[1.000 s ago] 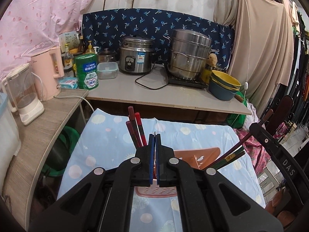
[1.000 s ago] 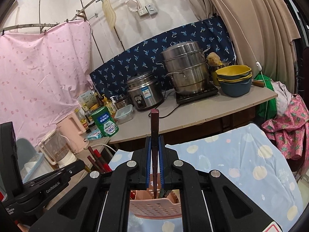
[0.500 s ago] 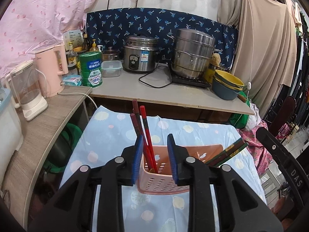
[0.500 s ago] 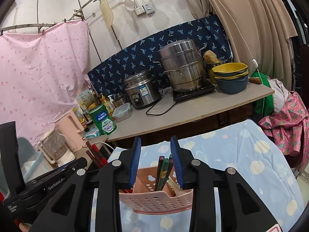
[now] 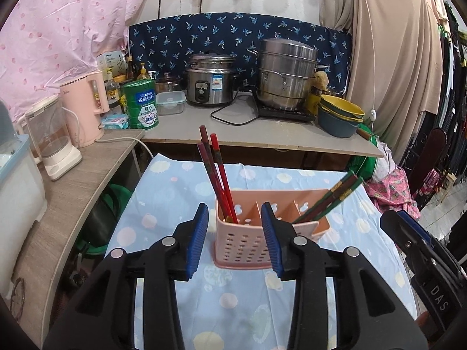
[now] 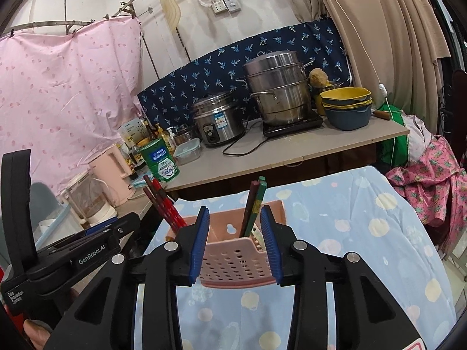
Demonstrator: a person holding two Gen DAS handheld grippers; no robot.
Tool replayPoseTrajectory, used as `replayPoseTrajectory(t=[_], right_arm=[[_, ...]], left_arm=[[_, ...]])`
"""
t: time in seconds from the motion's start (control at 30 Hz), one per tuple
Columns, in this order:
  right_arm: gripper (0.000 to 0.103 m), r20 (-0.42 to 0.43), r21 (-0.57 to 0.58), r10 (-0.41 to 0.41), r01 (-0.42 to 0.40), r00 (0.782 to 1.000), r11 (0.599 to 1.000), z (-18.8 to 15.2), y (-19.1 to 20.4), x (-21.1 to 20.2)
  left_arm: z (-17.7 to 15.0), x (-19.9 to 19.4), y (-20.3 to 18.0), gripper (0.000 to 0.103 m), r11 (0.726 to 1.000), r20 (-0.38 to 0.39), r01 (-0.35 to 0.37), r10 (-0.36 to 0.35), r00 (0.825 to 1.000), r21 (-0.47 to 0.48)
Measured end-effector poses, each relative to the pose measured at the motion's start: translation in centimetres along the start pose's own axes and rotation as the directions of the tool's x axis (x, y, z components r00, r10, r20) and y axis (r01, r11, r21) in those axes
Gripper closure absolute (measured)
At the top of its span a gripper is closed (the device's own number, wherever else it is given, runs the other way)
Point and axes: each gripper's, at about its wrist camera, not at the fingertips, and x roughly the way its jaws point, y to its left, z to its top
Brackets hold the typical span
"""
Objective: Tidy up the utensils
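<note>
A pink perforated utensil basket (image 5: 251, 242) with compartments stands on the blue spotted tablecloth (image 5: 163, 204). Red chopsticks (image 5: 217, 175) lean in its left compartment and green and brown chopsticks (image 5: 335, 195) lean in its right one. My left gripper (image 5: 235, 233) is open and empty, just in front of the basket's left end. In the right wrist view the basket (image 6: 233, 256) sits between the fingers of my right gripper (image 6: 235, 239), which is open and empty, with the green and brown chopsticks (image 6: 254, 204) upright behind it and the red ones (image 6: 166, 204) at the left.
A counter (image 5: 262, 134) behind the table holds a rice cooker (image 5: 211, 83), a steel steamer pot (image 5: 284, 73), stacked bowls (image 5: 340, 115) and a green tin (image 5: 140, 103). A side shelf (image 5: 73, 180) at the left carries a pink kettle (image 5: 87, 110) and a blender (image 5: 54, 140).
Both grippers have opened and drawn back from the basket. The right gripper let go of the dark chopstick, which now stands in the basket's right compartment.
</note>
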Motion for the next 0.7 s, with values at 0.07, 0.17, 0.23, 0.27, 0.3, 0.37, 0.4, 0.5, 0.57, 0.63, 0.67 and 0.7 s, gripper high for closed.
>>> replayPoseTrajectory(t=[0.07, 0.17, 0.23, 0.27, 0.3, 0.37, 0.4, 0.5, 0.57, 0.63, 0.67, 0.7], right_arm=[[0.067, -0.006, -0.002, -0.009, 0.009, 1.000, 1.000, -0.6, -0.1, -0.6], [0.067, -0.019, -0.004, -0.018, 0.018, 1.000, 1.000, -1.5, -0.2, -1.2], [0.067, -0.030, -0.006, -0.023, 0.023, 0.999, 1.000, -2.2, -0.4, -1.6], [0.067, -0.036, -0.007, -0.025, 0.025, 0.999, 1.000, -2.4, -0.4, -1.7], [0.067, -0.043, -0.008, -0.028, 0.027, 0.999, 1.000, -2.8, -0.5, -1.9], [0.067, -0.056, -0.008, -0.031, 0.031, 0.998, 1.000, -3.4, -0.6, -2.1], [0.067, -0.063, -0.009, -0.032, 0.032, 0.997, 0.999, -3.7, -0.6, -2.2], [0.067, -0.082, -0.014, -0.042, 0.041, 0.996, 0.999, -4.5, -0.6, -2.5], [0.067, -0.090, -0.022, -0.054, 0.053, 0.994, 0.998, -5.1, -0.7, -2.8], [0.066, -0.098, -0.030, -0.069, 0.067, 0.993, 0.997, -5.4, -0.7, -3.1], [0.064, -0.103, -0.033, -0.077, 0.074, 0.992, 0.997, -5.7, -0.7, -3.3], [0.062, -0.109, -0.037, -0.082, 0.079, 0.991, 0.996, -5.9, -0.7, -3.4]], left_arm=[[-0.5, -0.3, -0.1, 0.067, 1.000, -0.006, 0.003, -0.003, 1.000, 0.003], [-1.1, -0.9, -0.2, 0.067, 1.000, -0.009, 0.002, -0.002, 1.000, 0.008], [-1.5, -1.2, -0.3, 0.067, 1.000, -0.011, 0.003, -0.003, 1.000, 0.010], [-1.7, -1.4, -0.4, 0.066, 1.000, -0.012, 0.002, -0.002, 1.000, 0.011], [-1.9, -1.5, -0.4, 0.063, 1.000, -0.014, 0.001, -0.001, 1.000, 0.011], [-2.2, -1.8, -0.5, 0.061, 1.000, -0.014, -0.002, 0.002, 1.000, 0.012], [-2.5, -1.9, -0.5, 0.061, 1.000, -0.014, -0.006, 0.007, 1.000, 0.014], [-3.3, -2.3, -0.6, 0.059, 1.000, -0.020, -0.014, 0.014, 1.000, 0.020], [-3.9, -2.4, -0.6, 0.057, 1.000, -0.025, -0.017, 0.017, 1.000, 0.020], [-4.6, -2.6, -0.6, 0.049, 1.000, -0.034, -0.022, 0.022, 0.999, 0.018], [-5.0, -2.7, -0.5, 0.048, 1.000, -0.036, -0.025, 0.026, 0.999, 0.018], [-5.3, -2.7, -0.5, 0.047, 0.999, -0.039, -0.028, 0.029, 0.999, 0.019]])
